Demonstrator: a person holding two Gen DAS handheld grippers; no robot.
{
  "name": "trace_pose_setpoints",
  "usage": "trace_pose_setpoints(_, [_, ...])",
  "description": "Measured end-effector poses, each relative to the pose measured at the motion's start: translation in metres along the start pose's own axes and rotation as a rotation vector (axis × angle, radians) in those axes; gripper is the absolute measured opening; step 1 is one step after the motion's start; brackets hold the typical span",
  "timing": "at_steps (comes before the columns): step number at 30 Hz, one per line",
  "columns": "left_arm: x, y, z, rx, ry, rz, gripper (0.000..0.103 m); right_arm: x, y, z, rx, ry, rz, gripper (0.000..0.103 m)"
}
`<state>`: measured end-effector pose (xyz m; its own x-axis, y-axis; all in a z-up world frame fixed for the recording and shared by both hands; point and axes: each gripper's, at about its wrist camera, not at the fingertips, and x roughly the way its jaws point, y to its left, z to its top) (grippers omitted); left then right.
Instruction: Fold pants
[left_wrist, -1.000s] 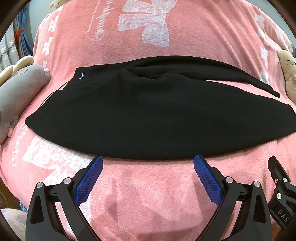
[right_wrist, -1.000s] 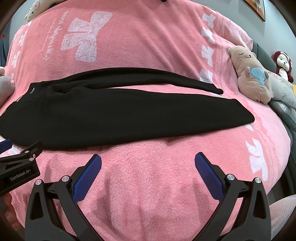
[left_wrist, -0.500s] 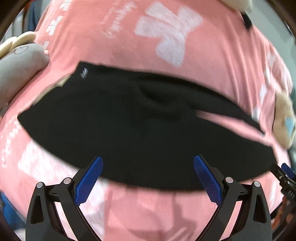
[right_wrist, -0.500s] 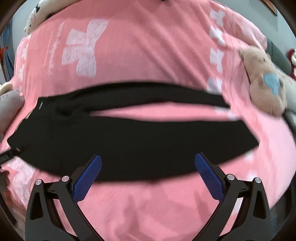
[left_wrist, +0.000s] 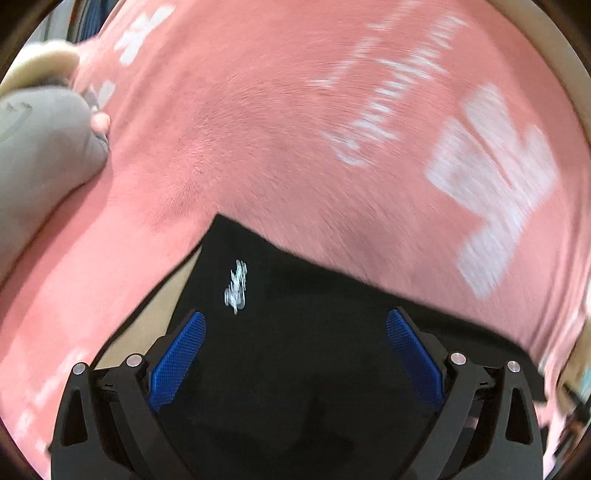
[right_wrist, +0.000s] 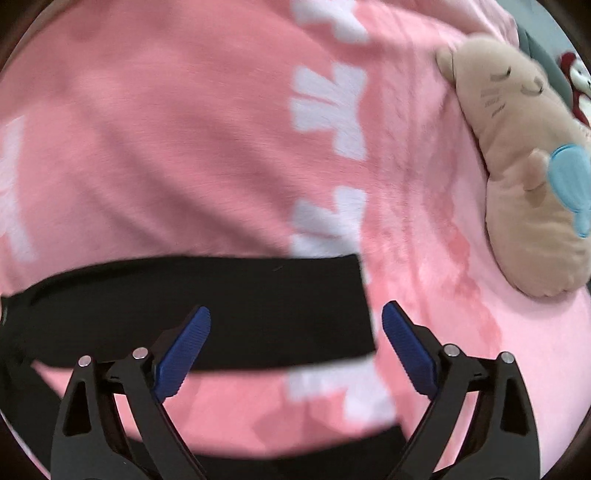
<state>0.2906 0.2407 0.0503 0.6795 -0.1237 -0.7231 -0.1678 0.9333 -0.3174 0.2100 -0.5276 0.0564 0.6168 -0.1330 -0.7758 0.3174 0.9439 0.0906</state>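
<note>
Black pants (left_wrist: 303, 332) lie flat on a pink blanket (left_wrist: 295, 129). In the left wrist view I see the waistband corner with a small white logo (left_wrist: 236, 286). My left gripper (left_wrist: 295, 332) is open and hovers over that waist corner. In the right wrist view the far pant leg (right_wrist: 221, 306) ends in a hem just left of my right fingertip. My right gripper (right_wrist: 295, 328) is open over that leg end. The near leg (right_wrist: 295, 446) shows as a dark strip at the bottom.
A grey plush toy (left_wrist: 40, 155) lies at the left of the waist. A beige plush cat (right_wrist: 528, 166) with a blue patch lies to the right of the leg hems, with a red and white toy (right_wrist: 576, 81) behind it. The blanket (right_wrist: 184, 147) has white bow prints.
Both grippers have moved forward and down over the pants: the left toward the waist corner, the right toward the far leg's hem. Both stayed open.
</note>
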Motion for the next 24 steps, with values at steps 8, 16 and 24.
trace_pose_setpoints(8, [0.093,0.016,0.035,0.058,0.055,0.215,0.097,0.092,-0.021,0.021,0.001,0.102,-0.061,0.082])
trace_pose_setpoints(16, [0.129,0.025,0.03,0.011,0.097,0.248,0.098,0.115,-0.025,0.029,0.013,0.134,0.001,0.062])
trace_pose_setpoints(24, [0.122,0.022,0.04,0.006,0.12,0.102,0.04,0.082,-0.014,0.042,-0.027,0.043,0.027,0.004])
